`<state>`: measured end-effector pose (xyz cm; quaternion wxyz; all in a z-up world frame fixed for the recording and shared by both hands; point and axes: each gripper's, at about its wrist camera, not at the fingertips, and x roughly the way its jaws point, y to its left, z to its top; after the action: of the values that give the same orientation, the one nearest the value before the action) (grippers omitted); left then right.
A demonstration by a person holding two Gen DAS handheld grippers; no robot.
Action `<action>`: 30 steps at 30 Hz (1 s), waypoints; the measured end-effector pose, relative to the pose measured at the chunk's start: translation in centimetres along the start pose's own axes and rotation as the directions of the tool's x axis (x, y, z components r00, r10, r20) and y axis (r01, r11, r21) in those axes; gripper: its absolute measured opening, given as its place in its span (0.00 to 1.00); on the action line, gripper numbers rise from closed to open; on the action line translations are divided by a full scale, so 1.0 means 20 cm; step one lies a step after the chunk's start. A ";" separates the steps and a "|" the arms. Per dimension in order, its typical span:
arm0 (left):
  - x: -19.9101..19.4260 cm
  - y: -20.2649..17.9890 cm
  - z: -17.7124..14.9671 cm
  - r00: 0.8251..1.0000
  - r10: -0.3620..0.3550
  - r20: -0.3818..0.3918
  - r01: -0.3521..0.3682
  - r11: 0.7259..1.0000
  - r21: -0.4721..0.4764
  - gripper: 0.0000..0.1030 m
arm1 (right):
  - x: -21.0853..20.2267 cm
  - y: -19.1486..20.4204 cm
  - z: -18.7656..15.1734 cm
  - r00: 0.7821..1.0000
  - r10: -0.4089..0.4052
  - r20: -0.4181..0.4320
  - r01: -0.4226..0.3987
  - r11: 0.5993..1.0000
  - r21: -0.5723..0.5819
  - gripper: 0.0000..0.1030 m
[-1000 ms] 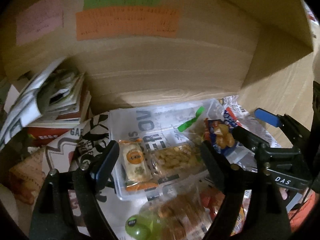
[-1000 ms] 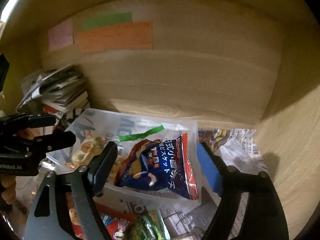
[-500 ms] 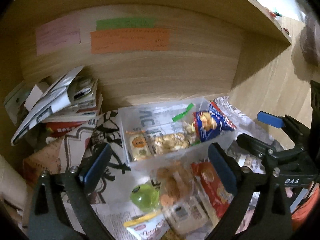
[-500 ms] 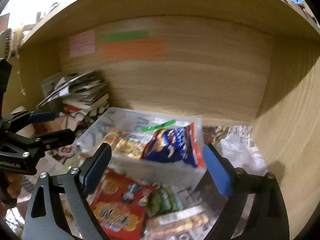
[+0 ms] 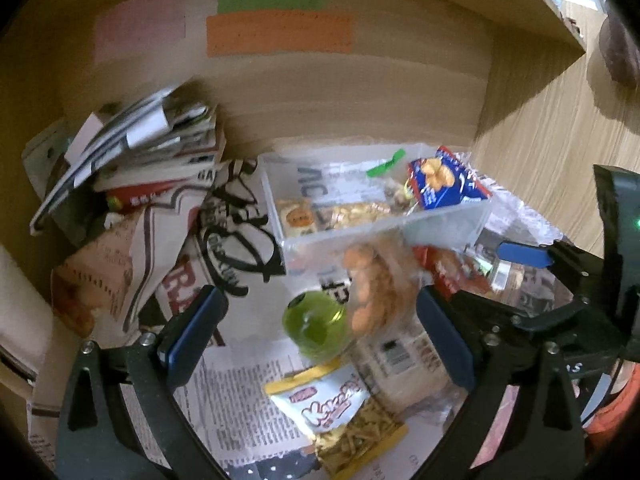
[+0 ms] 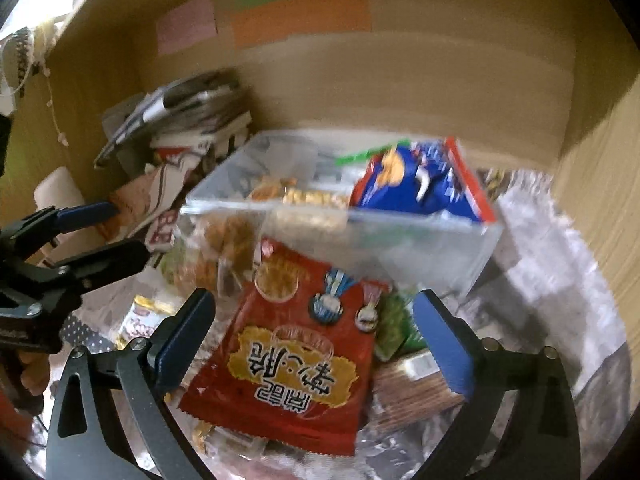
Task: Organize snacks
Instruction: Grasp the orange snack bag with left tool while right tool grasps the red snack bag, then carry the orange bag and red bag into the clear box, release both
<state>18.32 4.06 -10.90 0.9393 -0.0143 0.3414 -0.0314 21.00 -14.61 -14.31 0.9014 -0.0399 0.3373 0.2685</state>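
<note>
Snacks partly sorted: blue bag [image 6: 420,188] in bin [image 6: 440,236]. Red bag [image 6: 296,344], green cup [image 5: 314,326] left out. Left gripper [image 5: 320,344] wide, empty; right gripper [image 6: 316,344] just opened wide, empty.

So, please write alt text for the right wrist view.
A red snack bag lies on newspaper between the open, empty jaws of the right gripper. Behind it stands a clear plastic bin holding a blue snack bag.

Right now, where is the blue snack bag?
The blue snack bag sits at the right end of the clear box, beside the green tape, behind the red bag.
</note>
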 end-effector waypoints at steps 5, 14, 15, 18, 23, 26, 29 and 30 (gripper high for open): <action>0.04 -0.01 -0.03 0.999 -0.018 -0.031 0.018 1.000 -0.010 0.96 | 0.08 -0.03 -0.04 0.998 0.004 -0.064 -0.003 1.000 0.021 0.96; 0.12 -0.10 -0.01 0.998 -0.050 -0.036 0.050 0.999 0.008 0.96 | 0.10 -0.13 -0.07 0.995 0.022 -0.100 -0.013 0.996 0.085 0.78; 0.13 -0.10 -0.01 0.998 -0.054 -0.038 0.054 0.998 0.009 0.96 | 0.09 -0.13 -0.07 0.995 0.016 -0.094 -0.009 0.997 0.075 0.72; 0.17 -0.13 0.00 0.997 -0.062 -0.043 0.063 0.998 0.018 0.96 | 0.07 -0.16 -0.07 0.995 0.030 -0.092 -0.022 0.996 0.085 0.62; 0.21 -0.19 0.03 0.997 -0.070 -0.036 0.071 0.997 0.035 0.93 | 0.03 -0.20 -0.09 0.997 0.027 -0.072 -0.020 0.995 0.097 0.62; 0.25 -0.22 0.03 0.997 -0.066 -0.049 0.068 0.996 0.054 0.87 | -0.01 -0.21 -0.09 0.998 0.024 -0.053 -0.018 0.995 0.100 0.62; 0.31 -0.23 0.03 0.996 -0.055 -0.070 0.060 0.996 0.060 0.78 | -0.04 -0.22 -0.08 0.999 0.018 -0.035 -0.014 0.995 0.097 0.62; 0.33 -0.23 0.03 0.995 -0.057 -0.081 0.062 0.996 0.059 0.72 | -0.05 -0.22 -0.07 0.999 0.018 -0.031 -0.015 0.995 0.096 0.62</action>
<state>23.40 -1.04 -14.45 0.9237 0.0057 0.3766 -0.0707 21.87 -19.18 -15.24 0.8947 0.0020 0.3642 0.2586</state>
